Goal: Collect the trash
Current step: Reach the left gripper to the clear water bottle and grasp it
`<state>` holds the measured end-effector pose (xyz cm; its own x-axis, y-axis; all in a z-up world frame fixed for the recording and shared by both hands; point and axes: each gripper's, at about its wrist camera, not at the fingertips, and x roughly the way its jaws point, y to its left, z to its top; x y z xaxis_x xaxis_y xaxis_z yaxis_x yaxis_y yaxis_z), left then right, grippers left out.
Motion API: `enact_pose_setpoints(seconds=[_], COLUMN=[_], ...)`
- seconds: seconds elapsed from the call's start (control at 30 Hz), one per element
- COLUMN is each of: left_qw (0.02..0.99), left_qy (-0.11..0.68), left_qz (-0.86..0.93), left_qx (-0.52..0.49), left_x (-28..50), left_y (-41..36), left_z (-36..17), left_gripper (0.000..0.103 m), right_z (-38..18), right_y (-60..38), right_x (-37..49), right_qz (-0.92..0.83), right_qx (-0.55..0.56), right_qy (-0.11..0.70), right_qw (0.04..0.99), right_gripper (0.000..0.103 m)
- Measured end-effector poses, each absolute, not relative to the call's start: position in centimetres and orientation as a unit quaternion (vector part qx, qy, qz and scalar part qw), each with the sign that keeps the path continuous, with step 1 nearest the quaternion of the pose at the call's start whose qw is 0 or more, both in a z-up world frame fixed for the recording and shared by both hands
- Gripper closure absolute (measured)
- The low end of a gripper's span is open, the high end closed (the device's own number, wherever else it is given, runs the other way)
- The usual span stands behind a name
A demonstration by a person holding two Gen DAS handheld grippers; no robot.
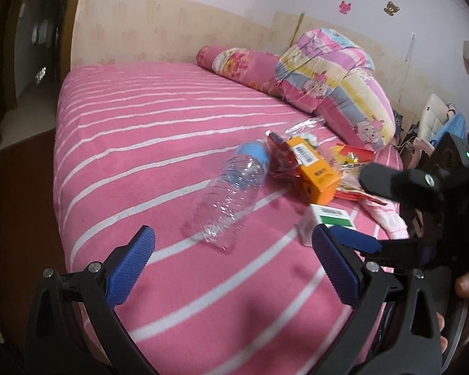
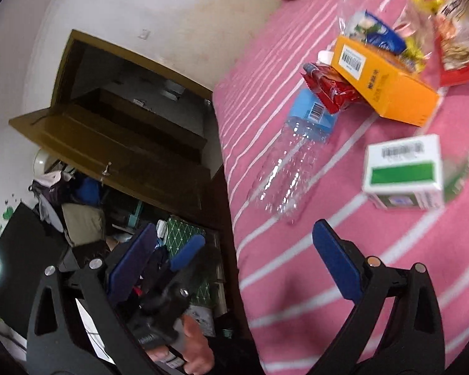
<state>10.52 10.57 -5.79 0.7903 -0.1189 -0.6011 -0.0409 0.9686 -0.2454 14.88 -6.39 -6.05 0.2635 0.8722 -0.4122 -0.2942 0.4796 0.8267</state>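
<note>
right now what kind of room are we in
Most likely a bedroom: a bed with a pink striped sheet, folded cartoon quilts against the wall, and bear stickers above.

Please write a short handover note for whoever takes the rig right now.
Left gripper: open, empty, low over the bed.
Right gripper: open, empty, beside it.
Trash, all on the bed: bottle lying flat, orange box, green-and-white box, red wrapper, snack bags.
Done: nothing picked up.
Left: collect everything; no bin in view.
</note>
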Motion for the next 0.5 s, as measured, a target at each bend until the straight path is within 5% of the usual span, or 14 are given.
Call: enact_pose_setpoints(seconds=[0.5], left_qw=[0.920], left_qy=[0.381], left_qz=[-0.049], left_qx=[-0.075], left_x=[18.7], left_y=[11.8], left_z=[-10.1], left_gripper=[0.007], right_z=[-10.5], right_y=[-1.0], right_x=[24.1], right_qz=[0.317], right_qx=[0.312], right_qy=[0.548], right_qw=[0.709], right_gripper=[0.005])
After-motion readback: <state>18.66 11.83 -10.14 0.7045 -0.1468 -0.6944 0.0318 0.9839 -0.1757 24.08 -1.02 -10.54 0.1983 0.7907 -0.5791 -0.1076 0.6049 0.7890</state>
